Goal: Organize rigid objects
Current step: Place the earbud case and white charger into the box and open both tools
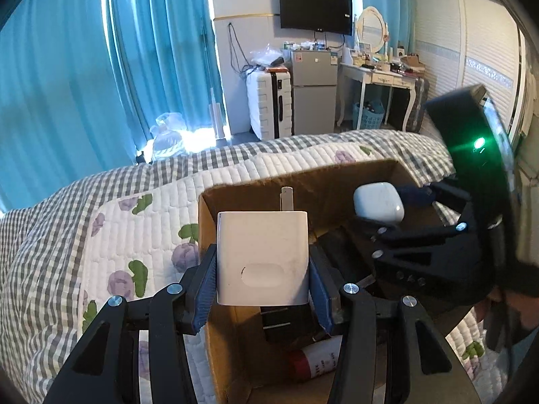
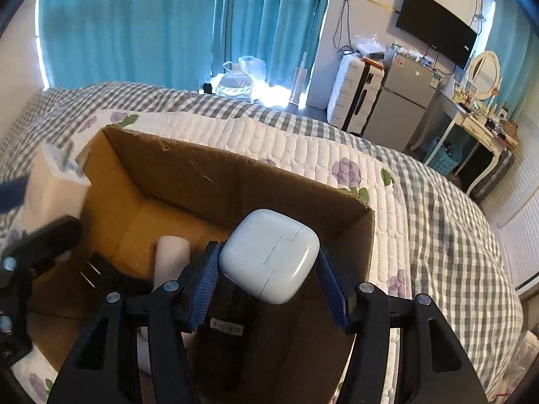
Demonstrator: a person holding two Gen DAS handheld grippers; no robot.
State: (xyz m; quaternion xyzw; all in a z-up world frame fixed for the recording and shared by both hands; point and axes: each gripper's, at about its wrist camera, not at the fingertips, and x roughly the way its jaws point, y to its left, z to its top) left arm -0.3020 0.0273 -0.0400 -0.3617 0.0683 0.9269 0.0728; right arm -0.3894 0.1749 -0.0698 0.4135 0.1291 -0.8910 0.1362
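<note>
Quilted bed [image 2: 337, 155] supports an open cardboard box [image 2: 188, 171]. Left gripper [image 1: 262, 277] clamps a white charger [image 1: 262, 256] above the box's left rim; right gripper [image 2: 269, 269] clamps a white earbud case [image 2: 269, 256] over its interior, where a black adapter [image 2: 111, 277] and a white tube [image 2: 171, 256] crowd the floor

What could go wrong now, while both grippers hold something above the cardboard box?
1. The earbud case is smooth and rounded; the right gripper pinches only its sides, so it may slip.
2. The white charger in the left gripper hangs near the wall of the cardboard box; released here, it may catch the rim or land on the quilt.
3. Both grippers crowd the same box and might collide.
</note>
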